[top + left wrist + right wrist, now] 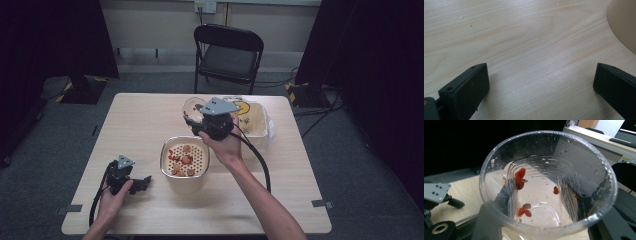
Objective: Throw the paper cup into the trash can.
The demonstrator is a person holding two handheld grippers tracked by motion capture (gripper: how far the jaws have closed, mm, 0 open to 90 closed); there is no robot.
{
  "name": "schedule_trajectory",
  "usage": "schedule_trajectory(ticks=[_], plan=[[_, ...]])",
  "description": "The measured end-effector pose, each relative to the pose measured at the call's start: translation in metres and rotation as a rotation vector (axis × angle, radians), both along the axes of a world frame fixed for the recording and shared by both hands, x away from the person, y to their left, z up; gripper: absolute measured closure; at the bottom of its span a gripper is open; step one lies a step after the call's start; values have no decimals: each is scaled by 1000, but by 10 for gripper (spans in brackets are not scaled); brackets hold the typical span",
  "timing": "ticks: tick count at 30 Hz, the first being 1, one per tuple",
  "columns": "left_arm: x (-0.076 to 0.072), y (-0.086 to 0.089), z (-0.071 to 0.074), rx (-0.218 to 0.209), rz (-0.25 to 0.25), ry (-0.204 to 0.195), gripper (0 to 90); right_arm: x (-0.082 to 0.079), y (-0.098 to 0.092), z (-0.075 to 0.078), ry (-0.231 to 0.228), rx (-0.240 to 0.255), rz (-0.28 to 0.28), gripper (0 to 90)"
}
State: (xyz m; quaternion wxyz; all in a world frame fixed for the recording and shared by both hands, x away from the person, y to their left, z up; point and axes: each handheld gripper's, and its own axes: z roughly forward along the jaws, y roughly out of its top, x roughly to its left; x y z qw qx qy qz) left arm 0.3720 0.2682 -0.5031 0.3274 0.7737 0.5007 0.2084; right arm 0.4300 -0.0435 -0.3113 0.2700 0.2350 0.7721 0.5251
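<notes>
Table [150,115]: pale wood, large, flat, with plenty of bare surface.

Strainer bowl [184,158]: cream tub near the table's middle, perforated insert on top, red and pale scraps lying on the holes. Looks stable.

Cream box [257,122] sits at the far right, behind the right hand.

Right gripper [202,122]: raised above the table between the bowl and the box, jaws closed onto the clear plastic cup [547,185], squeezing its lower wall inward. The cup is tipped on its side, mouth toward the gripper's camera.

Cup, judged: thin-walled, very light, soft enough to buckle, as the dented ribs show. Wet inside, so likely slippery. Best taken low on the ribbed wall, with modest pressure; a hard pinch could crack it or pop it out.

Left gripper [140,182]: rests low at the near left, jaws wide apart over bare wood, holding nothing.

Residue [520,178]: a few red bits cling to the cup's inner wall.
</notes>
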Motion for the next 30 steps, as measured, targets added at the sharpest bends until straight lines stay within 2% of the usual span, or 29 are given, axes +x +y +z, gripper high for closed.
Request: schedule_trajectory(ticks=[3, 7, 11, 15, 27, 30], plan=[[0, 0, 0, -1, -1, 0, 0, 3, -4, 3, 14, 33, 3, 488], [0, 0, 0, 0, 0, 0, 0, 6, -11, 8, 15, 34, -8, 488], [0, 0, 0, 0, 0, 0, 0, 11, -21, 15, 15, 67, -27, 488], [0, 0, 0, 0, 0, 0, 0, 17, -31, 21, 17, 80, -47, 489], [0, 0, 0, 0, 0, 0, 0, 36, -75, 32, 37, 131, -160, 488], [0, 0, 0, 1, 0, 0, 0, 42, -85, 31, 49, 126, -190, 487]])
